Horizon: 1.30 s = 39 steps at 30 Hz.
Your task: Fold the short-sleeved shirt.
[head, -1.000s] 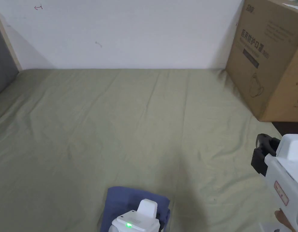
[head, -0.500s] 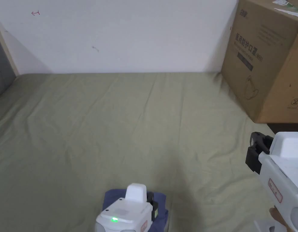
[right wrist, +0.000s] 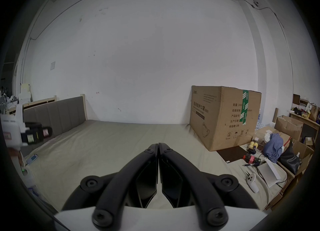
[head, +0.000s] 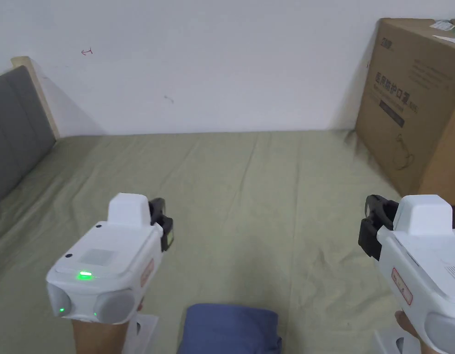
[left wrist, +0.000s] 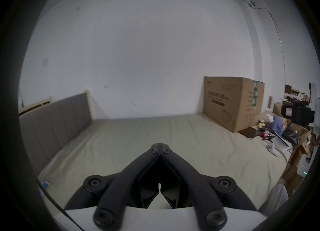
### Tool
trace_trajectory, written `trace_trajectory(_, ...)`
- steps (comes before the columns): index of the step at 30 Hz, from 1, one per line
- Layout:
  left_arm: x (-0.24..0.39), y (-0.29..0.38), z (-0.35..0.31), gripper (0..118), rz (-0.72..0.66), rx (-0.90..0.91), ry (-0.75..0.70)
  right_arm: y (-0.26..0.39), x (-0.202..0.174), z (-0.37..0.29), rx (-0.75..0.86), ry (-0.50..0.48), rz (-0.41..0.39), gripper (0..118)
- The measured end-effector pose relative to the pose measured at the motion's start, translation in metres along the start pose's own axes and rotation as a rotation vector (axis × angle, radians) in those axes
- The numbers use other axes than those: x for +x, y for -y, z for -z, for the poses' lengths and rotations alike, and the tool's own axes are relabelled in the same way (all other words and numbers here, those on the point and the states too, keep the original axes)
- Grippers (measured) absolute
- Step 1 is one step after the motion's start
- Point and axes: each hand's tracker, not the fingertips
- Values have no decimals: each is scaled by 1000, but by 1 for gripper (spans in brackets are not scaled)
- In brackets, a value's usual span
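The folded blue shirt (head: pixel 229 328) lay on the bed (head: pixel 249 207) nearest the viewer, its long axis unclear at the frame edge. Beyond it, left claw (head: pixel 163 224) and right claw (head: pixel 373 227) hung above the sheet, both pressed together and holding nothing. A cardboard box (head: pixel 417 106) stood far right, against the wall (head: pixel 212 64).

Your shirt (head: pixel 229 329) is plain blue. The bed sheet (head: pixel 249 193) under it is pale green. The box (head: pixel 417 101) is brown with green tape (right wrist: pixel 245 108) and dark print. Your left gripper (head: pixel 163 226) and right gripper (head: pixel 373 223) are white with black jaws. The headboard (head: pixel 14 129) is grey. The wall (head: pixel 212 64) is white.
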Motion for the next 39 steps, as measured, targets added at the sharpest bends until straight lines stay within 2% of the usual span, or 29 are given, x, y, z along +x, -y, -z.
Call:
trace_trajectory(7, -40, -7, -13, 0, -4, 78, -98, -5, -17, 3, 24, -18, -1, 1)
trace_trajectory(18, -60, -2, -14, 0, -33, 73, -121, 21, -36, 14, -24, -66, 12, 1)
trace_trajectory(24, -60, 4, -8, 0, -43, 59, -100, 86, -67, 40, -141, -119, 25, 1)
trace_trajectory(28, -59, 12, -4, 0, -36, 36, -85, 140, -95, 58, -284, -161, 48, 1)
trace_trajectory(34, -66, 31, 4, 0, -91, -25, -26, 209, -139, 69, -450, -272, 0, 1)
trace_trajectory(39, -71, 57, 10, 0, -133, -115, 6, 258, -157, 81, -591, -253, -16, 0)
